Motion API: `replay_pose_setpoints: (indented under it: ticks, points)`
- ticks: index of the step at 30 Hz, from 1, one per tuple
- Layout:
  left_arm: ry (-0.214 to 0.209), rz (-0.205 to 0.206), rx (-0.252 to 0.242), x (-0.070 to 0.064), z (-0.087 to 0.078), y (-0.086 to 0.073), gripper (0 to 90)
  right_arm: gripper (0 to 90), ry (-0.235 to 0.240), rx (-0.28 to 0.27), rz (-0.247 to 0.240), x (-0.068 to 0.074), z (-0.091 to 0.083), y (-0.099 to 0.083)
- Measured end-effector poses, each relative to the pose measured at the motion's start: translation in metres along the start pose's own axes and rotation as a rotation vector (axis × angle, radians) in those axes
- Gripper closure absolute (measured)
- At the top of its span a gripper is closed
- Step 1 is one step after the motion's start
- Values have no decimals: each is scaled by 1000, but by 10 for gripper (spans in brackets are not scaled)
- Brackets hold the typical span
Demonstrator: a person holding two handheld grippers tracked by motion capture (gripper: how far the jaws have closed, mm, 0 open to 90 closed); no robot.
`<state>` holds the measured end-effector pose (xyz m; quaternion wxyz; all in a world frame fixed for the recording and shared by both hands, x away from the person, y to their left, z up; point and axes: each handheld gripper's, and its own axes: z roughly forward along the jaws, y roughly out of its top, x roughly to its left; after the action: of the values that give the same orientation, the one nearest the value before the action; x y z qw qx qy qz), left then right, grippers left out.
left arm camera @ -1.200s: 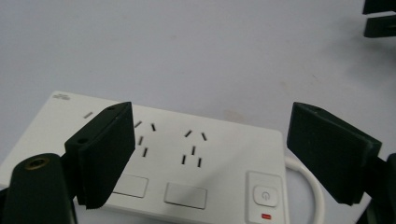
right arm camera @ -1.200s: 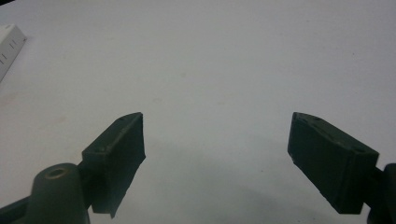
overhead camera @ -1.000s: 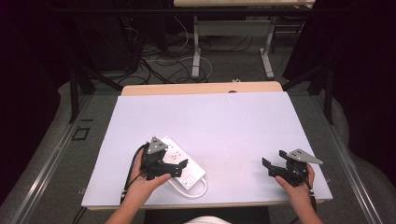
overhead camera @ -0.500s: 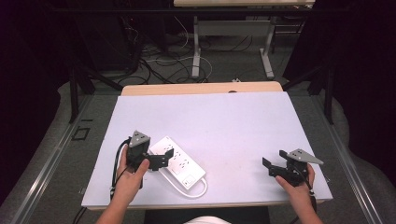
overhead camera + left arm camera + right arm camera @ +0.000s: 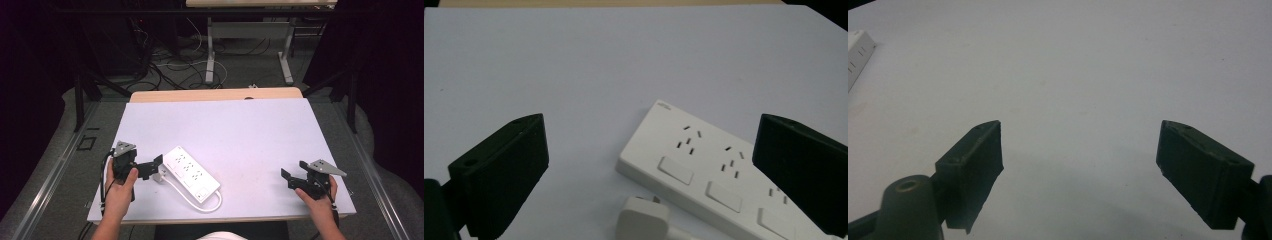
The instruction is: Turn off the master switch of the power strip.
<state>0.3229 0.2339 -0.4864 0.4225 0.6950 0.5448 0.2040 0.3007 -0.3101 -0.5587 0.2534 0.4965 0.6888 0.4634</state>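
At the table's left edge, the left hand-held gripper (image 5: 156, 167), jaws apart, has retreated off the power strip (image 5: 192, 173).

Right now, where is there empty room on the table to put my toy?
Lots: the whole far half of the table, and the stretch between the power strip and right gripper. It's crowded near the left gripper, by the plug.

black left gripper (image 5: 155, 167), grey 3-cornered plate, black cable
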Motion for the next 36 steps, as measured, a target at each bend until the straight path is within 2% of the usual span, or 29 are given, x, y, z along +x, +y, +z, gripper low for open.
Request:
replay_pose_setpoints:
  ticks: [6,12,17,22,30,36]
  points:
    - [46,-61,-4,26,-3,-12,19,177,0,-6,-1,0,1,0]
    - [70,-77,12,45,-4,-28,21,177,0,0,3,0,1,0]
    - [68,-87,2,58,-4,-39,23,178,-4,7,-3,-1,0,0]
    - [76,-94,-13,67,-3,-47,28,178,-2,-2,3,-1,1,0]
    - [95,-60,0,73,-1,-55,30,178,1,-12,5,-3,1,0]
    - [94,-73,19,78,3,-62,30,178,-6,-4,0,-4,1,0]
